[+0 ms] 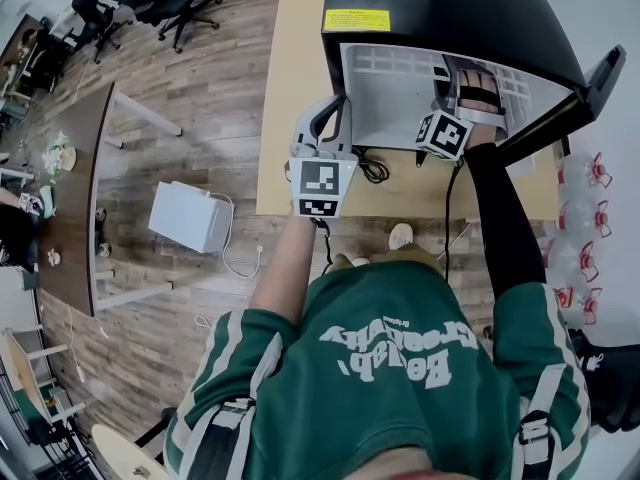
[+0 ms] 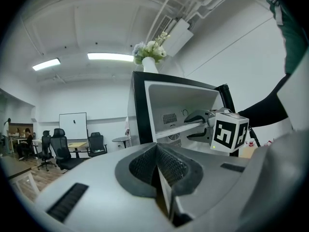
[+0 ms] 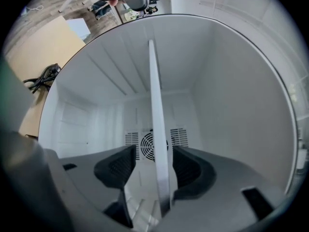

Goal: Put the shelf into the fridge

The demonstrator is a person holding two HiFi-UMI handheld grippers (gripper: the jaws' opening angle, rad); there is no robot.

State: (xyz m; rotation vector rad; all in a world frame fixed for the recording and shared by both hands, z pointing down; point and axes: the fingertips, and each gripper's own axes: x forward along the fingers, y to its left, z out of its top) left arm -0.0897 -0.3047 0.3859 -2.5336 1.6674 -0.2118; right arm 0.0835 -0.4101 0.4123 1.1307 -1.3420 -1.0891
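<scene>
Shelf edge between parted jaws, inside fridge

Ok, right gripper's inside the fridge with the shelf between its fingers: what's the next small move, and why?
Probably draw the right gripper straight back out of the fridge. Its fingers stand apart, not clamping the shelf between them, and the shelf reaches toward the rear fan grille, so it looks placed; whether it sits on rails I cannot tell.
</scene>
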